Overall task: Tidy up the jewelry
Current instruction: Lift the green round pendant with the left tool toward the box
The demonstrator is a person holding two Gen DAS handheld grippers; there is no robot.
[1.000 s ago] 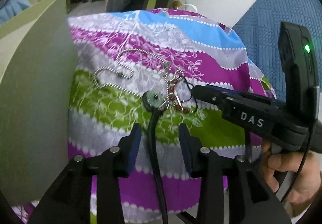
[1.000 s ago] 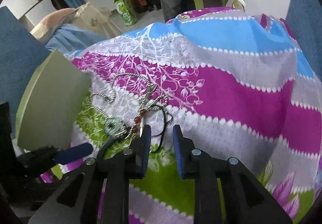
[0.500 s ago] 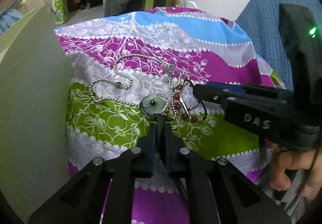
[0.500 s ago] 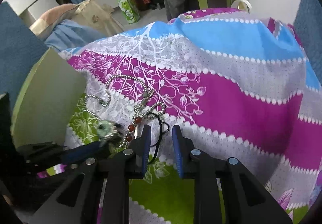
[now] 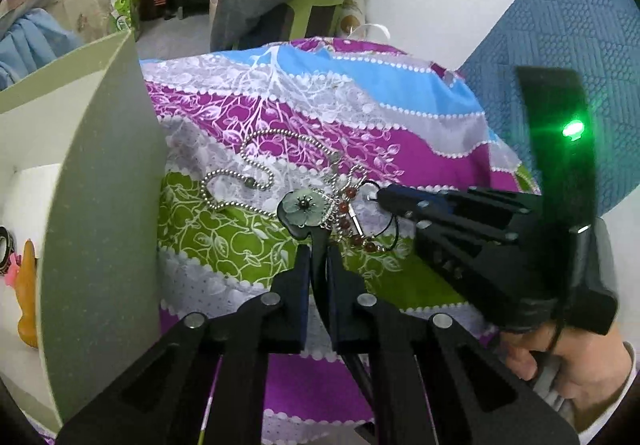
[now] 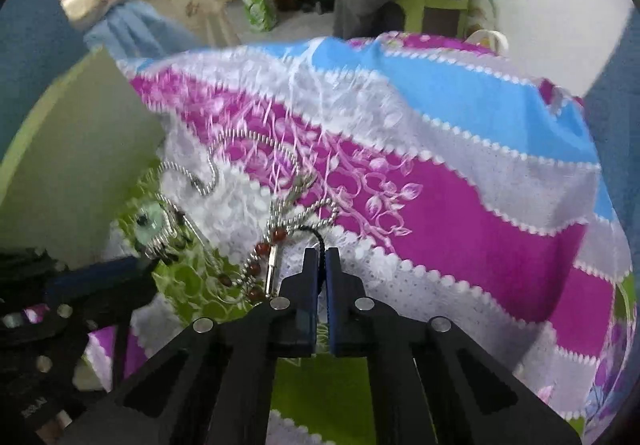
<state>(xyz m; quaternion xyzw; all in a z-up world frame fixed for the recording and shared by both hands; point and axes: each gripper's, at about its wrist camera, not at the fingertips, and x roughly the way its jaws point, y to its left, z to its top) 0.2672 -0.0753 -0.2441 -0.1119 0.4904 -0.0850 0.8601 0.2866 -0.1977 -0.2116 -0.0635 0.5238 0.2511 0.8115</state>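
- Pale-green box [image 5: 100, 205], left of left tongs [image 5: 319, 257]: orange and pink items inside, unclear.
- Left tongs clamped on flower pendant's black cord [image 5: 319, 269].
- Right tongs [image 6: 320, 265] pinch bead bracelet's black cord [image 6: 316, 235]; jewelry lies just ahead on bedspread [image 5: 360, 125].

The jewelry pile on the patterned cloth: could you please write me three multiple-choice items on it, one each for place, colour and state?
1. Where is the green box wall relative to the flower pendant in the left wrist view?
A. left
B. right
C. behind it

2. What colour are the round beads by the silver chain?
A. blue
B. reddish-brown
C. yellow

3. How is the left gripper?
A. wide open
B. shut on the black cord
C. out of view

Key: 1 A, the wall fills the left side. 2 B, the beads look dark red. 3 B, the fingers pinch the cord below the pendant.
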